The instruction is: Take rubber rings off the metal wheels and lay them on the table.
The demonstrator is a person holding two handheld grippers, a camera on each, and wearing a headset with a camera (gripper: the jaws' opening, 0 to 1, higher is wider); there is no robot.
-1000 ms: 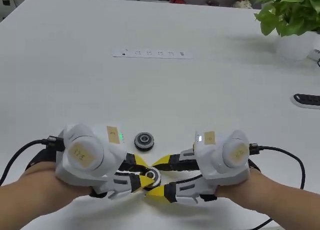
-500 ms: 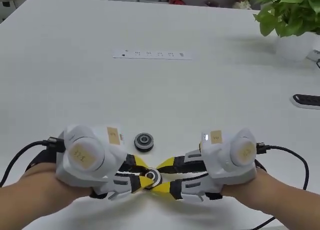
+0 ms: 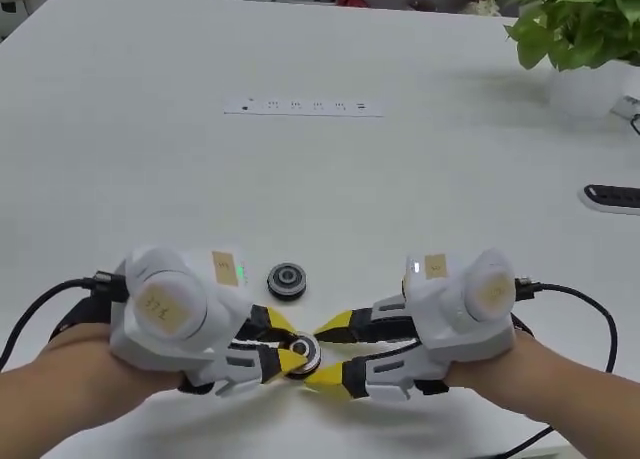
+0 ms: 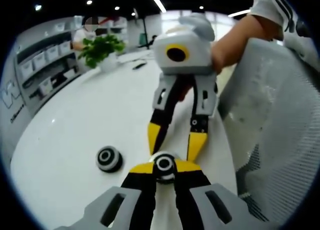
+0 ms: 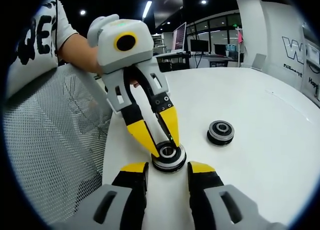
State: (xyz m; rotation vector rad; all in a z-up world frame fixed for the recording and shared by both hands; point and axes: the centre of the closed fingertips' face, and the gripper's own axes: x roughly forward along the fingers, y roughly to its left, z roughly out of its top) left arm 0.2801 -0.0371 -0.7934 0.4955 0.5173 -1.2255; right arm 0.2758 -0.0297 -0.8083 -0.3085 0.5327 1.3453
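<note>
White table (image 3: 320, 179) stretches away from us in the head view, with a power strip (image 3: 303, 106) lying far back. Close to us, the left gripper (image 3: 288, 347) and the right gripper (image 3: 326, 351) meet tip to tip at a small metal wheel (image 3: 302, 352). A second wheel (image 3: 287, 280) lies just behind them, apart from both.

Over the last second the right gripper's body has slid slightly outward, while its tips stay at the wheel. We judge the peel has barely begun: the black rubber ring (image 5: 169, 166) still sits around the wheel, and no ring lies loose on the table.

From the left gripper view we learn what the head view hides: its own jaws pinch the wheel from both sides. From the right gripper view we see that gripper's jaws parted, straddling the wheel with a gap on each side and holding nothing.
</note>
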